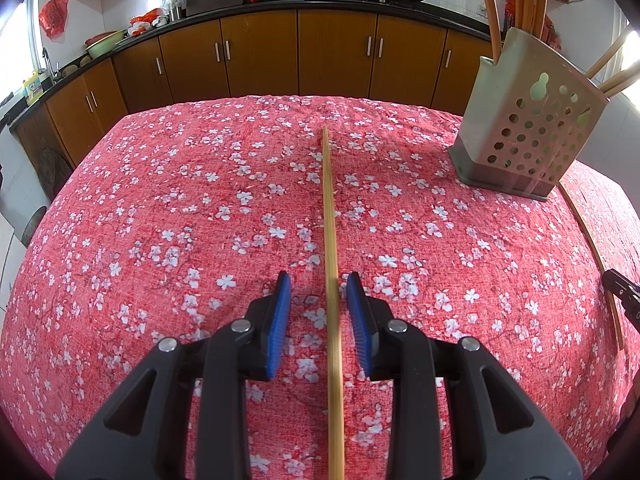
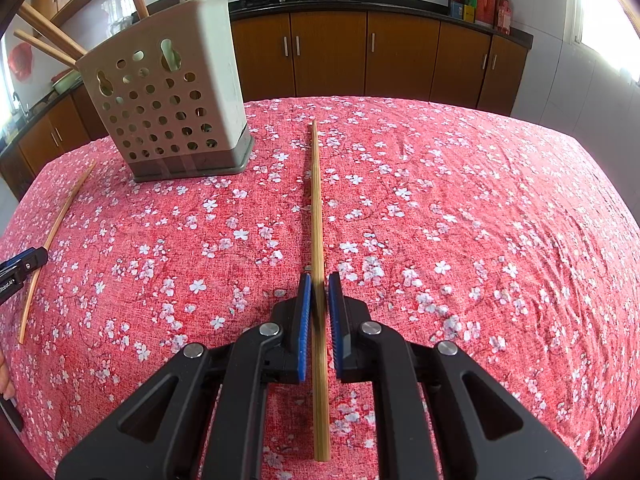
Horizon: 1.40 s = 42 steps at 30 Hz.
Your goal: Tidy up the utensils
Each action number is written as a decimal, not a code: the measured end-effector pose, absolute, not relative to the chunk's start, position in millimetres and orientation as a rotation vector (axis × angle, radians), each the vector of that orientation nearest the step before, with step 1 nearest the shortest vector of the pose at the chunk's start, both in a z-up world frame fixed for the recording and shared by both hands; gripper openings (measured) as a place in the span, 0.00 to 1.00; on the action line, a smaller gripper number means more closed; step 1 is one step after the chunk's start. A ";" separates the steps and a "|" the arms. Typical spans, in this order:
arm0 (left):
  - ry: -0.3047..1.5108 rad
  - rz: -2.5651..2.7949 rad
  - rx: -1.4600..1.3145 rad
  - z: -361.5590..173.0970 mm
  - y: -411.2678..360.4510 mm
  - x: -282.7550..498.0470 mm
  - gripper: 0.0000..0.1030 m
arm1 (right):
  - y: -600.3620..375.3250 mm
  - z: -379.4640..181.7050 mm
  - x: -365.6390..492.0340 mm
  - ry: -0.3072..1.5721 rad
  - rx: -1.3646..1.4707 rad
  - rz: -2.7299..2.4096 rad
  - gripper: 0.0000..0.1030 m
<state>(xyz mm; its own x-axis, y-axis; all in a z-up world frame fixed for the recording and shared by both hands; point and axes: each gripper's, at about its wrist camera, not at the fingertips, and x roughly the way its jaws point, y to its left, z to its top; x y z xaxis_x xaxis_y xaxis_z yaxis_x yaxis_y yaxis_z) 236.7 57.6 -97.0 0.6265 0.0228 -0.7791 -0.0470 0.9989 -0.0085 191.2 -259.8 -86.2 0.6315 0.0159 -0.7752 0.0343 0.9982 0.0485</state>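
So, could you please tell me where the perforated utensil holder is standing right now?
The utensil holder stands upright on the floral tablecloth, at the far left in the right wrist view and far right in the left wrist view, between the two loose chopsticks.

A chopstick [image 1: 330, 240] lies left of the holder [image 1: 528, 128].
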 end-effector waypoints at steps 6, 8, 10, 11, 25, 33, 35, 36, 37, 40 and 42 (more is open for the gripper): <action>0.893 0.040 -0.029 -97.1 57.5 236.6 0.29 | -259.6 -86.2 191.2 0.887 0.061 -0.010 0.10; 0.893 0.041 -0.029 -97.1 57.5 236.6 0.29 | -259.7 -86.2 191.2 0.887 0.061 -0.010 0.10; 0.893 0.040 -0.029 -97.1 57.5 236.7 0.29 | -259.8 -86.2 191.2 0.887 0.061 -0.010 0.10; 0.893 0.041 -0.029 -97.1 57.4 236.6 0.29 | -260.1 -86.2 191.2 0.887 0.061 -0.010 0.10; 0.895 0.042 -0.028 -97.0 57.1 236.5 0.30 | -259.9 -86.1 191.3 0.888 0.061 -0.010 0.10; 0.895 0.041 -0.027 -96.9 55.7 235.0 0.30 | -259.9 -86.1 190.2 0.888 0.072 -0.008 0.11; 0.897 0.038 -0.009 -97.3 52.8 230.2 0.30 | -261.2 -86.6 187.8 0.888 0.091 -0.003 0.11; 0.898 0.032 -0.003 -97.4 51.6 226.6 0.30 | -262.1 -86.6 186.1 0.887 0.099 -0.001 0.11; 0.898 0.029 -0.001 -97.5 50.2 223.1 0.29 | -264.8 -87.3 185.9 0.887 0.106 0.002 0.11; 0.898 0.021 0.002 -97.6 49.3 215.0 0.14 | -267.5 -88.2 183.9 0.886 0.125 0.010 0.10; 0.898 0.012 0.002 -97.4 50.0 213.0 0.08 | -268.5 -89.3 183.3 0.885 0.133 0.009 0.08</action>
